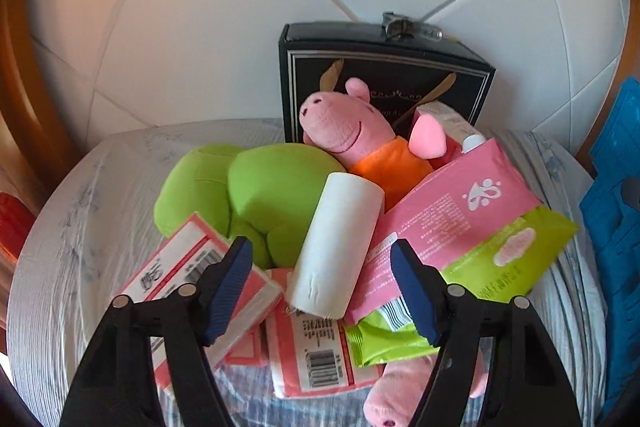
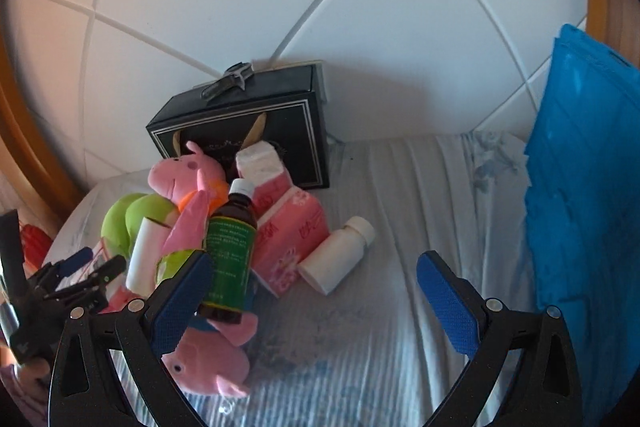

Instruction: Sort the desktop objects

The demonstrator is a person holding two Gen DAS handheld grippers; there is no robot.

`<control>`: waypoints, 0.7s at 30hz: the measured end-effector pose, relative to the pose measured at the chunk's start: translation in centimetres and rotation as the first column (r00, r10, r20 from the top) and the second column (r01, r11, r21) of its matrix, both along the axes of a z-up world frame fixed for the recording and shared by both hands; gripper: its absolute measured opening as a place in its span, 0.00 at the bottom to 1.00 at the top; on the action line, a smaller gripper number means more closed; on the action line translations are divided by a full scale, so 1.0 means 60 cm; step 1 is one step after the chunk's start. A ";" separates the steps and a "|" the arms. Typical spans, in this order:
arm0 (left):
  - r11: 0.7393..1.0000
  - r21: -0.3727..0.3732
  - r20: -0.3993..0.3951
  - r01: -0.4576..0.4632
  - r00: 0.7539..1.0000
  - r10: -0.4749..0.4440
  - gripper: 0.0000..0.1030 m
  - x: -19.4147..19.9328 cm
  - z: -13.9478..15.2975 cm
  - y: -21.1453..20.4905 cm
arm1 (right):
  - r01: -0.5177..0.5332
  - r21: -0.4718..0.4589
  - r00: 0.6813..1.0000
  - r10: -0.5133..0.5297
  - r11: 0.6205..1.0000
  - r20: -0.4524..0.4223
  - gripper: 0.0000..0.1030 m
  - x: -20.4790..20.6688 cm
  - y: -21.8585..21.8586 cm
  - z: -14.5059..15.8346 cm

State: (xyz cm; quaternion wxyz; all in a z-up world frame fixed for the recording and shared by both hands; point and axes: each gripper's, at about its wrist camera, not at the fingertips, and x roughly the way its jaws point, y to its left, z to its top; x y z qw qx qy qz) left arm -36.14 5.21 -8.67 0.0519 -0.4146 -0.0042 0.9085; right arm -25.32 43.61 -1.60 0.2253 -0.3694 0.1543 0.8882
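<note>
A pile of objects lies on a striped cloth. In the left wrist view my left gripper [image 1: 322,291] is open just above a white roll [image 1: 336,245], with pink tissue packs [image 1: 188,279] under its left finger. Behind are a green plush [image 1: 256,195], a pink pig plush [image 1: 352,135], a pink wipes pack [image 1: 452,215] and a green wipes pack [image 1: 504,255]. In the right wrist view my right gripper [image 2: 314,299] is open and empty; a dark bottle with a green label [image 2: 230,259] stands by its left finger. A white bottle [image 2: 340,255] lies on its side ahead.
A black box [image 1: 384,75] stands against the white padded wall behind the pile; it also shows in the right wrist view [image 2: 248,131]. A blue bag [image 2: 584,195] stands at the right. A second pink pig plush [image 2: 212,359] lies near the front. A red object [image 1: 12,227] sits far left.
</note>
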 end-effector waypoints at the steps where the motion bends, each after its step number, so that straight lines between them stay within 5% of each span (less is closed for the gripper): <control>1: 1.000 -0.004 0.025 0.004 1.000 -0.004 0.61 -0.016 -0.014 0.003 | -0.001 -0.018 1.000 0.001 1.000 0.011 1.00 -0.023 0.009 -0.008; 6: 0.997 0.081 0.127 0.009 0.992 -0.019 0.58 -0.067 -0.070 0.000 | -0.094 -0.141 0.989 0.108 0.986 0.097 0.94 -0.148 0.019 -0.072; 8: 0.999 0.037 0.113 0.020 0.993 -0.024 0.55 -0.065 -0.075 0.011 | -0.105 -0.185 0.983 0.130 0.977 0.130 0.89 -0.179 0.013 -0.109; 12: 0.999 -0.001 0.102 0.037 0.994 -0.037 0.52 -0.039 -0.075 0.018 | -0.109 -0.236 0.969 0.157 0.966 0.193 0.49 -0.179 0.006 -0.158; 15: 0.999 -0.034 0.100 0.039 0.994 -0.036 0.51 -0.003 -0.074 0.021 | -0.154 -0.164 0.947 0.193 0.974 0.257 0.49 -0.147 -0.031 -0.173; 21: 0.998 -0.061 0.116 0.035 0.993 -0.028 0.47 0.106 -0.072 0.016 | -0.192 -0.309 0.914 0.285 0.931 0.290 0.49 -0.058 -0.086 -0.230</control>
